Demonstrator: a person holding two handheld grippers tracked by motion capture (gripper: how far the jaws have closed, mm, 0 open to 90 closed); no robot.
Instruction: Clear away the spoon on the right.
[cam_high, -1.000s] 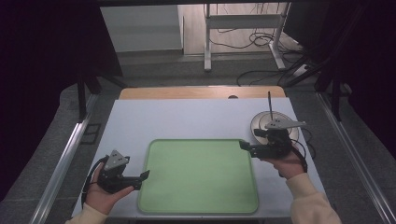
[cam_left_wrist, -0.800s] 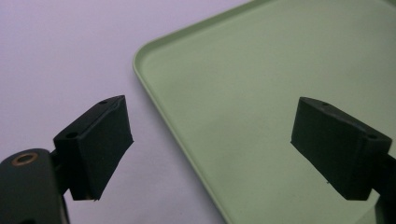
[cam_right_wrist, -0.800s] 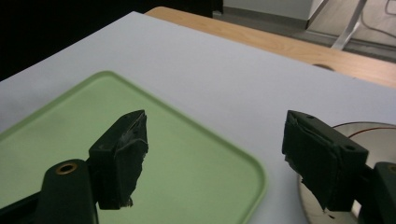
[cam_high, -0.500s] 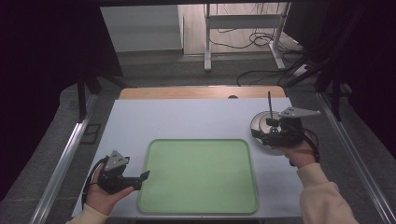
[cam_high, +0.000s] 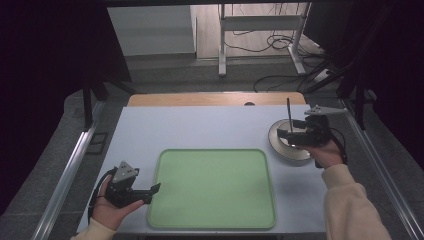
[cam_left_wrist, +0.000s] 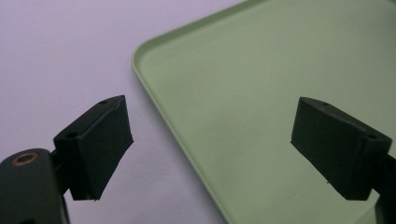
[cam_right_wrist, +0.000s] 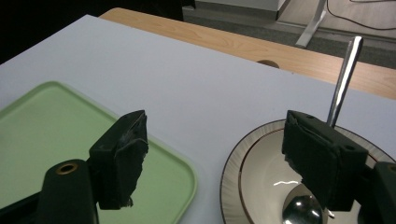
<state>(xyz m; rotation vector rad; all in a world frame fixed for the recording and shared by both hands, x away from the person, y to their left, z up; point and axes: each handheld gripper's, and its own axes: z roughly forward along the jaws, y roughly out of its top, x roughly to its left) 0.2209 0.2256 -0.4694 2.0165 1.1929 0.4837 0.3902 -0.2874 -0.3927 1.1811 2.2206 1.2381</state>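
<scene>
So there's a pale lavender-white counter (cam_high: 200, 130) with a light green tray (cam_high: 212, 187) sitting in the middle of its near half, nothing on it. Off to the right is a white bowl (cam_high: 286, 148) with a thin brown line around the rim, and there's a metal spoon (cam_right_wrist: 343, 81) in it, scoop end down in the bowl and handle sticking up and leaning on the far rim. The right gripper (cam_high: 285, 134) hangs right over that bowl, fingers spread wide with nothing between them; in the right gripper view one finger (cam_right_wrist: 322, 158) sits just in front of the spoon handle and the other (cam_right_wrist: 119, 158) is out over the tray's corner. The left gripper (cam_high: 150, 190) is down at the near left, held low by the tray's left edge, fingers also spread apart and empty; in the left gripper view one finger (cam_left_wrist: 95, 142) is over bare counter and the other (cam_left_wrist: 338, 147) over the tray.
</scene>
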